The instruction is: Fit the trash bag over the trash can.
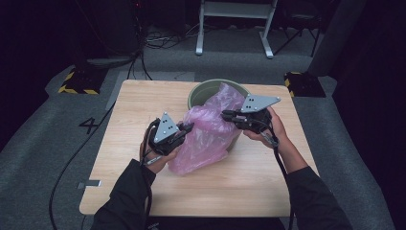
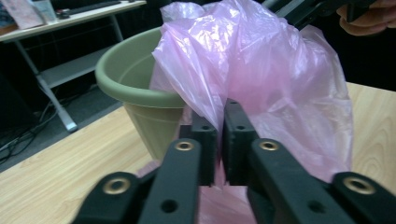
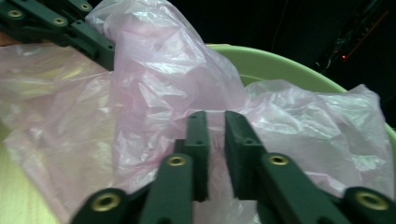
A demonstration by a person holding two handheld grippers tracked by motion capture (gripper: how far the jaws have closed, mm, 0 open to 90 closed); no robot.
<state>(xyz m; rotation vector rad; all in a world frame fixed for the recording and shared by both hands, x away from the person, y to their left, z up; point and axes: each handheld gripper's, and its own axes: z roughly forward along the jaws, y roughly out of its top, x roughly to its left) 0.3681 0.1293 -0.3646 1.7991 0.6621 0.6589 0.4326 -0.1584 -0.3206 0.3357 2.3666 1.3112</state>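
We find the pink bag (image 1: 207, 132) draped over the near rim of the green pot (image 1: 200, 91), hanging down its outer side. Both the left gripper (image 1: 187, 128) and right gripper (image 1: 226, 115) have jaws pinched on bag film. Since the mouth lies between them, spreading it over the rim likely depends on pulling apart.

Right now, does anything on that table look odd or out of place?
Yes: the pink plastic bag is not lining the green bin; it hangs crumpled over the rim and down onto the table.
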